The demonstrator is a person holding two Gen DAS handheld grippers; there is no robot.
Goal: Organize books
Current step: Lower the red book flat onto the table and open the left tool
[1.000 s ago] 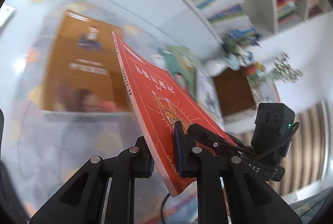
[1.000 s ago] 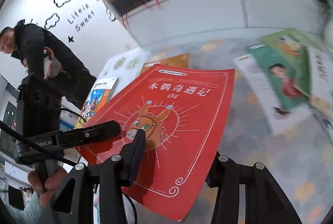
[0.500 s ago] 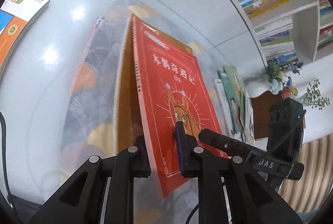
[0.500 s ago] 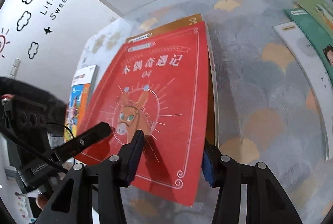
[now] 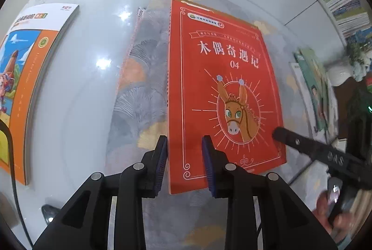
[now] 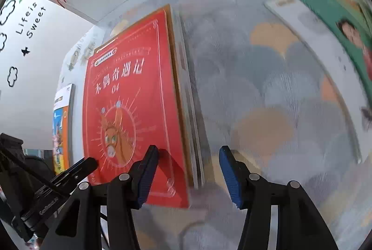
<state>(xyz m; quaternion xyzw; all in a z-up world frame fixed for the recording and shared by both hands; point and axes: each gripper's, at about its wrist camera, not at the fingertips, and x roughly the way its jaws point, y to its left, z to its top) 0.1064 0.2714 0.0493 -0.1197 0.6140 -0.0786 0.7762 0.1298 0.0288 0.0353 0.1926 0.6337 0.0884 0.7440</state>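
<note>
Red book lies flat on a brown book; I note both hand-held grippers, left and right, have just been opening, straddling its edges, pads clear.

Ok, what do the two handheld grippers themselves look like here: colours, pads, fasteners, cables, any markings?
Both are matte black. The left gripper and the right gripper each have two angular fingers lined with ribbed blue pads and round silver fasteners. A black cable runs at the left wrist view's edge. Raised lettering on the bodies is not clearly legible.
</note>
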